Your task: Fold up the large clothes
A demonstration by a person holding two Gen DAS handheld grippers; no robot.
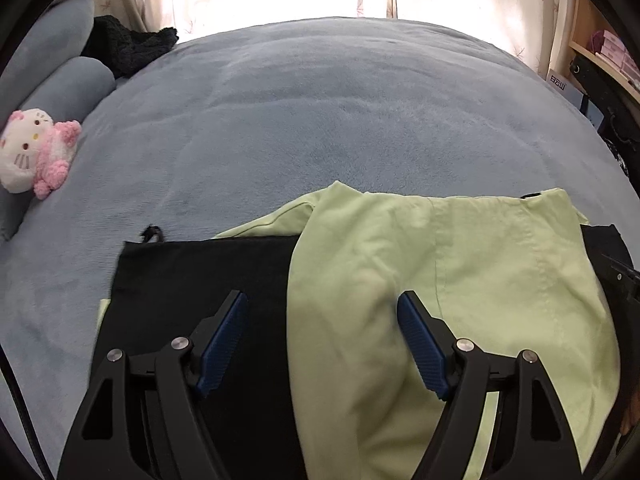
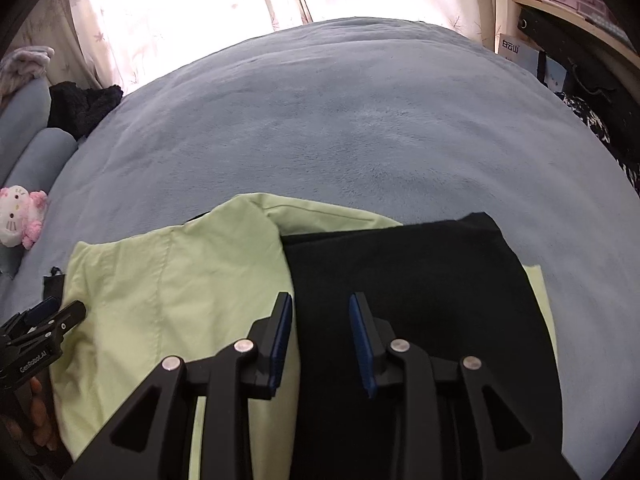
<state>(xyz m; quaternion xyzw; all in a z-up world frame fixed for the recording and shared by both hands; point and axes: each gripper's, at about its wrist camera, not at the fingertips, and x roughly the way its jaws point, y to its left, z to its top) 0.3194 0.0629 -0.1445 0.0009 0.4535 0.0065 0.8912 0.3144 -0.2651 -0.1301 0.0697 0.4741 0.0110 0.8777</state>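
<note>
Clothes, a green garment overlapping a black one, lie on the bed. Left gripper fingers gape wide above the green garment; right gripper fingers stand narrow, empty.

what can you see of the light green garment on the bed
The light green cotton-looking garment lies flat and partly folded on the blue-grey plush bedspread. Stitched seams run down it, with soft creases between them. A green flap lies folded over the black cloth, while green edges also peek out from under that cloth, along its far side and corner. Neither tool grips it: the left tool stands open above it.
</note>
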